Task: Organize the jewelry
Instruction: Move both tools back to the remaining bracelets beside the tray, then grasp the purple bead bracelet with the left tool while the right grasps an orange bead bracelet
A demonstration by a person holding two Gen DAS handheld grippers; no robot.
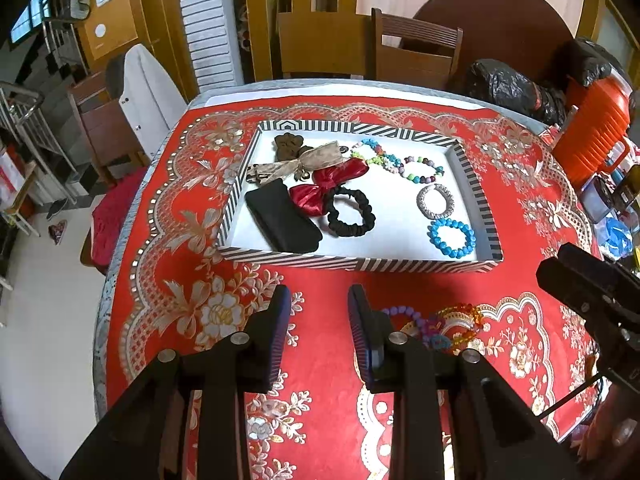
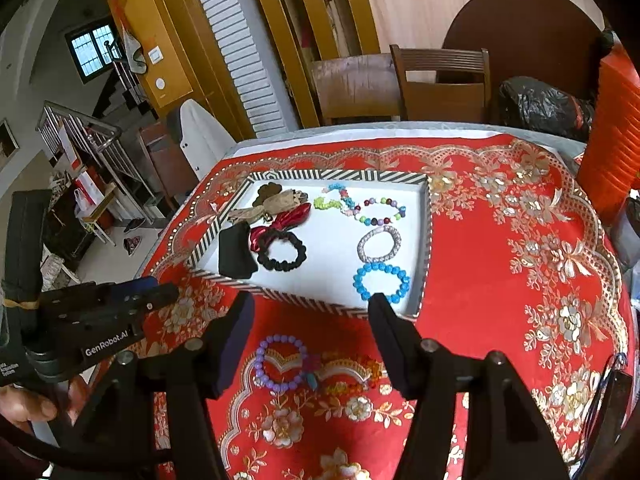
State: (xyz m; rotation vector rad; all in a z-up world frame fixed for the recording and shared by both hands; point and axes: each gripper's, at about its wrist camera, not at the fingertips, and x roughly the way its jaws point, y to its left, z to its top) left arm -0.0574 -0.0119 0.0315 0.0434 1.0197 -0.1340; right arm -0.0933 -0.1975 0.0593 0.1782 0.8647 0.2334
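A striped tray [image 1: 360,264] [image 2: 429,240] on the red tablecloth holds a blue bead bracelet [image 1: 452,238] [image 2: 382,280], a silver bracelet [image 1: 436,201] [image 2: 379,244], mixed-colour bead bracelets [image 1: 424,168] [image 2: 380,210], a black scrunchie [image 1: 350,214] [image 2: 282,254], a red bow [image 1: 320,196], a beige bow and a black pouch [image 1: 282,220] [image 2: 236,254]. A purple bracelet [image 2: 280,362] [image 1: 404,316] and an orange-yellow bracelet [image 2: 352,372] [image 1: 460,320] lie on the cloth in front of the tray. My left gripper [image 1: 319,320] is open and empty, left of them. My right gripper [image 2: 310,332] is open and empty above them.
Wooden chairs [image 1: 416,48] stand behind the table. An orange container [image 1: 596,132] [image 2: 612,128], black plastic bags [image 1: 508,88] and small clutter sit at the table's right side. The table edge drops to the floor on the left.
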